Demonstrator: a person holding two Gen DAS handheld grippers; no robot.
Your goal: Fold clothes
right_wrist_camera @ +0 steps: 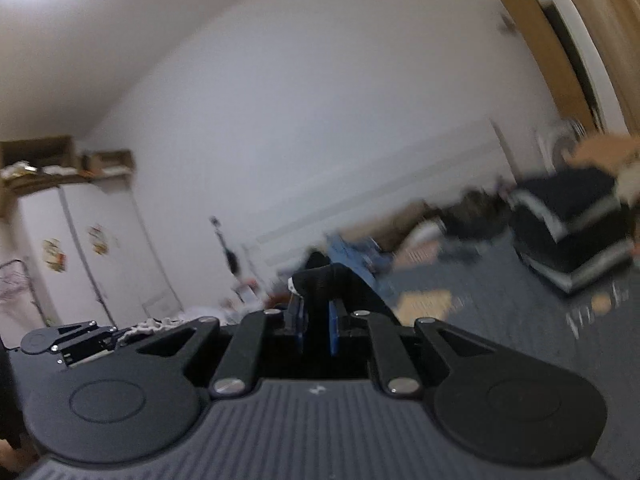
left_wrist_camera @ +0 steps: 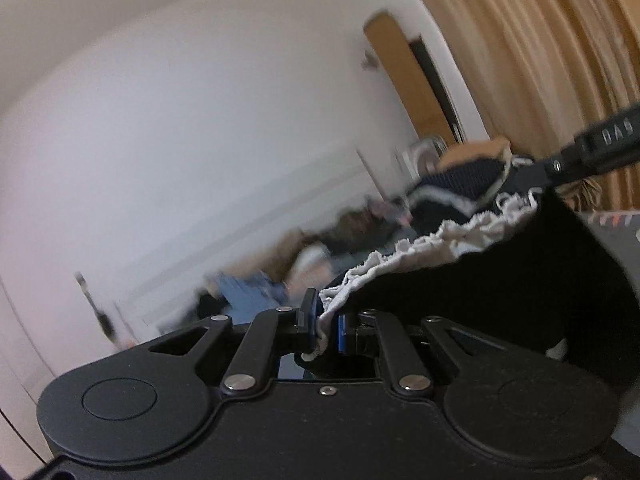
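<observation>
White wall [right_wrist_camera: 320, 120] and ceiling; wooden door [right_wrist_camera: 548, 52] at upper right, ochre curtain [left_wrist_camera: 540, 40] beside it. White wardrobe [right_wrist_camera: 80, 248] at left, cardboard boxes [right_wrist_camera: 68, 160] on top. Dark striped-edged block [right_wrist_camera: 572, 216], possibly a mattress stack, on grey floor [right_wrist_camera: 500, 312]. Blue item [right_wrist_camera: 352, 256] and cardboard scraps [right_wrist_camera: 428, 300] nearby, blurred.
</observation>
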